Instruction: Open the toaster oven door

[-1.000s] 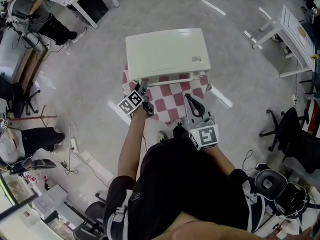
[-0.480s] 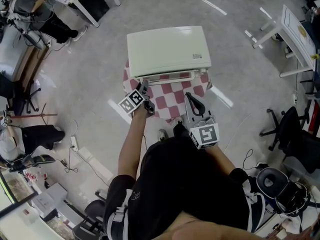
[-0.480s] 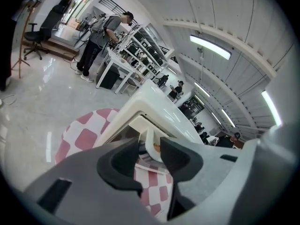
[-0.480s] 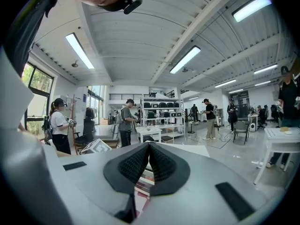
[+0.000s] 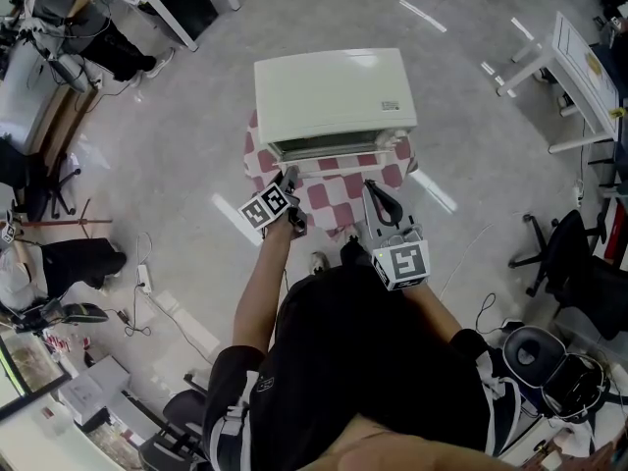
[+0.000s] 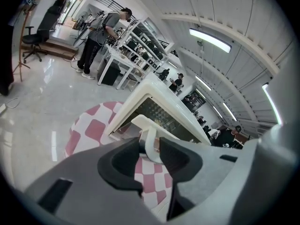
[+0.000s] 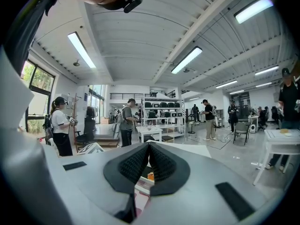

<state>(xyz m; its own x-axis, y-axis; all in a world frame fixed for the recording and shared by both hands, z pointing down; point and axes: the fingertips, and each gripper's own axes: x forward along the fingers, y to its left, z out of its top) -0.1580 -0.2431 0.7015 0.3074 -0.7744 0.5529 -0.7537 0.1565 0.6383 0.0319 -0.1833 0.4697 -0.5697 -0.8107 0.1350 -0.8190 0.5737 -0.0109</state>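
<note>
The cream toaster oven [image 5: 332, 91] stands on a small table with a red-and-white checked cloth [image 5: 339, 194]. Its door hangs partly open, and the dark glass front [image 5: 324, 148] shows below the top. My left gripper [image 5: 287, 179] is at the left end of the white door handle [image 5: 339, 166]. In the left gripper view the handle [image 6: 148, 134] fills the gap of the left gripper [image 6: 151, 150], whose jaws are closing and whose pads touch it on both sides. My right gripper [image 5: 381, 207] hovers over the cloth's near right side, shut and holding nothing [image 7: 149, 161].
The table is small, with bare floor all round it. White desks [image 5: 564, 62] stand at the far right, office chairs [image 5: 574, 263] at the right. People [image 5: 69, 27] and more desks are at the far left. Cables and a power strip [image 5: 145, 283] lie on the floor at the left.
The oven door has swung from shut to partly open, so its glass front now shows. My left gripper has come slightly toward me with the handle. The right gripper has stayed put.
</note>
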